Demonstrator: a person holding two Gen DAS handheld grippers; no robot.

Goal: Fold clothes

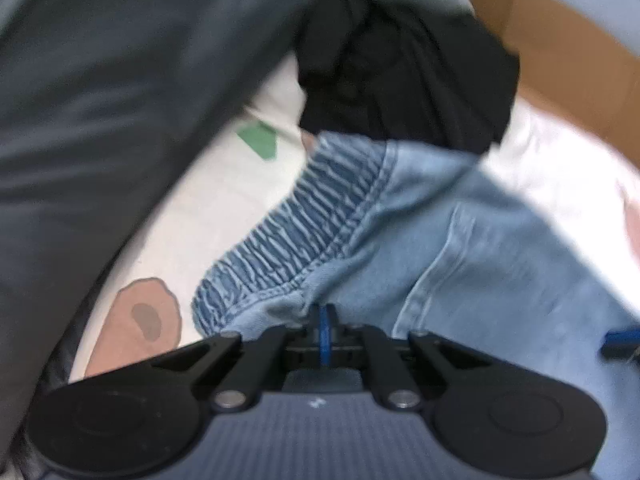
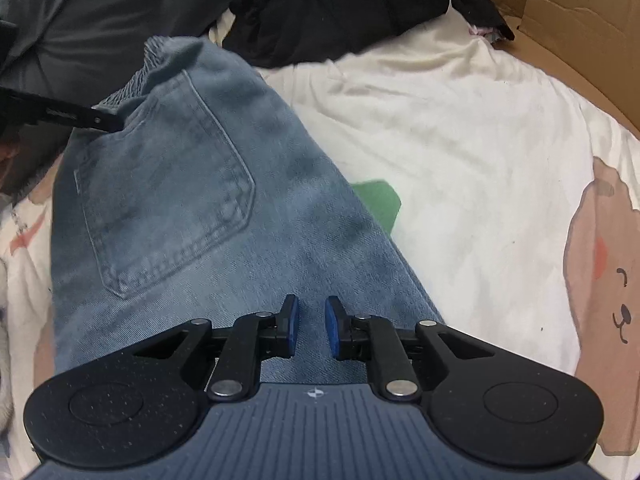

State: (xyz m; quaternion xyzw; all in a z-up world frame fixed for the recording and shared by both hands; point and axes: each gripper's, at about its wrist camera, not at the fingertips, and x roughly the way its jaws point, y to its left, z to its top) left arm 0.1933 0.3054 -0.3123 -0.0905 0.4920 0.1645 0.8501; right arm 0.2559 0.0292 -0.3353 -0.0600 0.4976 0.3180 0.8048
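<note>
Where blurred left, jeans (image 2: 192, 208) pocket (image 2: 168, 200) sharp.

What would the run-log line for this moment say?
left gripper: shut on jeans near waistband | right gripper: open over jeans | surface: printed sheet | fold: not yet done

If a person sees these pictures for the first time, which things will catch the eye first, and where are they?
The light blue jeans fill the centre, spread on a cream sheet with cartoon bears. The left hand-held gripper is pinched shut on denim just below the elastic waistband, while the right hand-held gripper is open above the jeans. Dark clothes lie beyond.
</note>
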